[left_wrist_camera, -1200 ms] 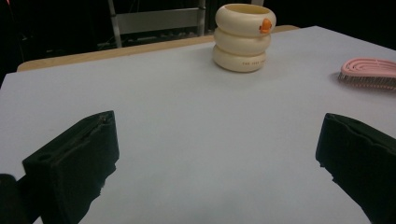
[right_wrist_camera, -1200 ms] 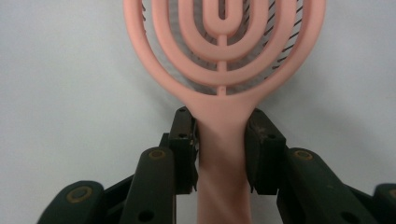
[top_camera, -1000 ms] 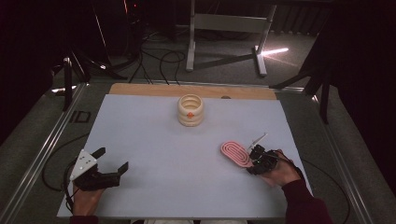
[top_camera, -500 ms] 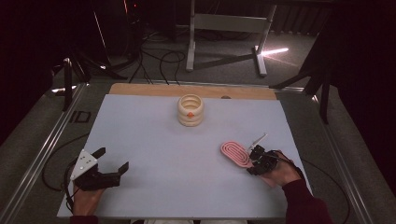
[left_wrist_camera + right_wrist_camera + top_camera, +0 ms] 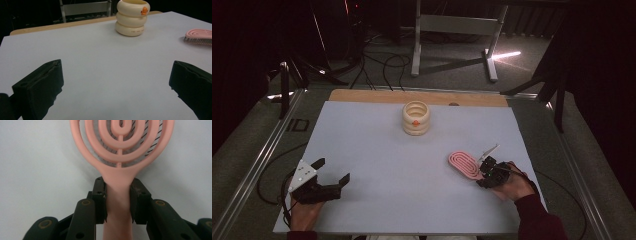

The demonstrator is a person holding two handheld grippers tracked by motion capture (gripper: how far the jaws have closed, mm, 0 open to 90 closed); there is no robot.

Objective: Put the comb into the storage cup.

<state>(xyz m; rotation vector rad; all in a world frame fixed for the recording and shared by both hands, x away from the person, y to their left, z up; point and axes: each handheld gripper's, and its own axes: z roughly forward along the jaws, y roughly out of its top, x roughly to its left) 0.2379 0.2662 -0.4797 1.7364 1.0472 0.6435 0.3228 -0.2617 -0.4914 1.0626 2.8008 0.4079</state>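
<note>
Since the pink hairbrush (image 5: 121, 147) is pinched only at its handle by the right claw (image 5: 118, 200), while the left claw (image 5: 332, 172) at seven o'clock stands wide, the brush could be tipped when lifted.

The left gripper (image 5: 331, 173) sits low at the near left, held in a hand (image 5: 303, 212), jaws spread wide with nothing between them. The right gripper (image 5: 482, 171), at the near right, has its jaws clamped on a handle (image 5: 118, 202).
</note>
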